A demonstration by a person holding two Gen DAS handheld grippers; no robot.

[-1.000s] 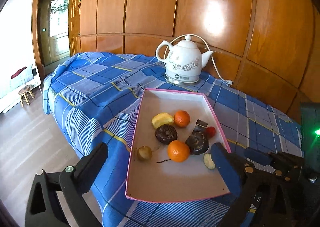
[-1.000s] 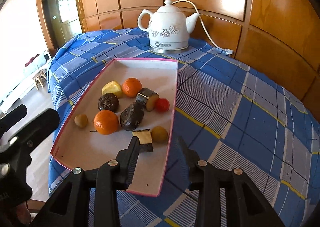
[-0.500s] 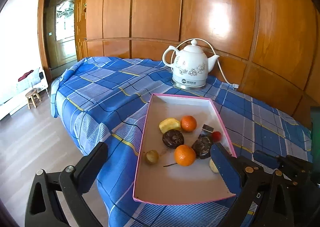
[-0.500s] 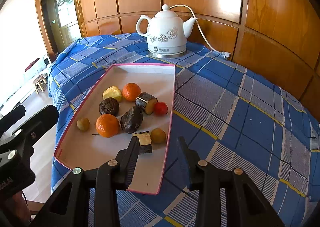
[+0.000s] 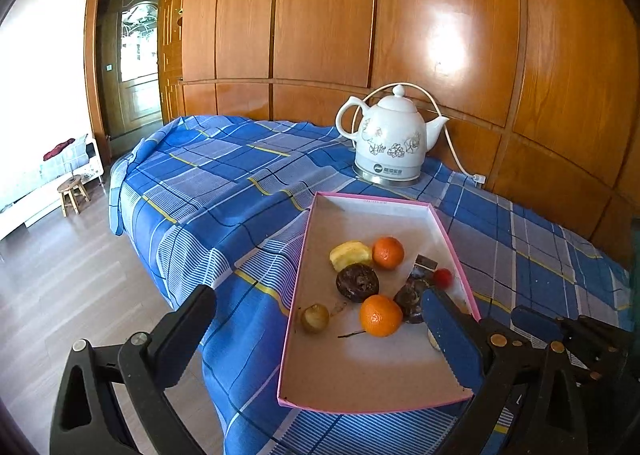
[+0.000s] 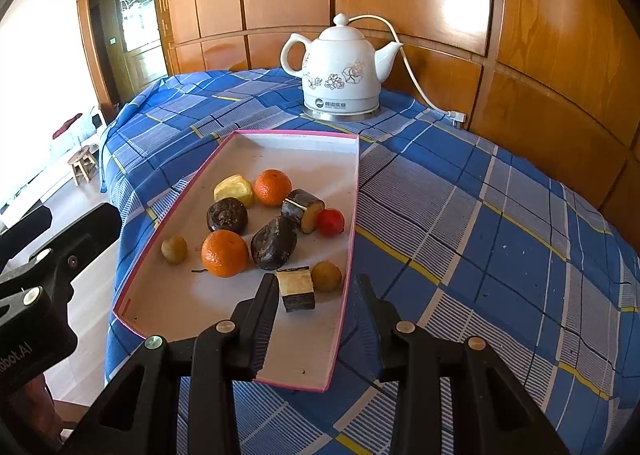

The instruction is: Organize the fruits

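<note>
– Where's the fruit [image 6: 225, 253]?
– All in the tray [image 6: 320, 137], clumped mid-tray. Both claws, left [image 5: 320, 329] and right [image 6: 316, 305], hang apart and empty at its near end.
– Sorted already, or about to be?
– Can't tell.

so there's a white ceramic electric kettle [image 6: 340, 67] with a flower print sitting upright on its metal base at the far side of the blue plaid tablecloth [image 6: 480, 223], its white cord [image 6: 416, 83] running to a plug by the wood panelled wall [image 5: 328, 15]. Off to the left a wooden door with patterned glass [image 5: 134, 67], a little wooden stool [image 5: 73, 195] on the grey plank floor [image 5: 60, 287], and a white bench [image 5: 36, 199] with something red lying on it
</note>
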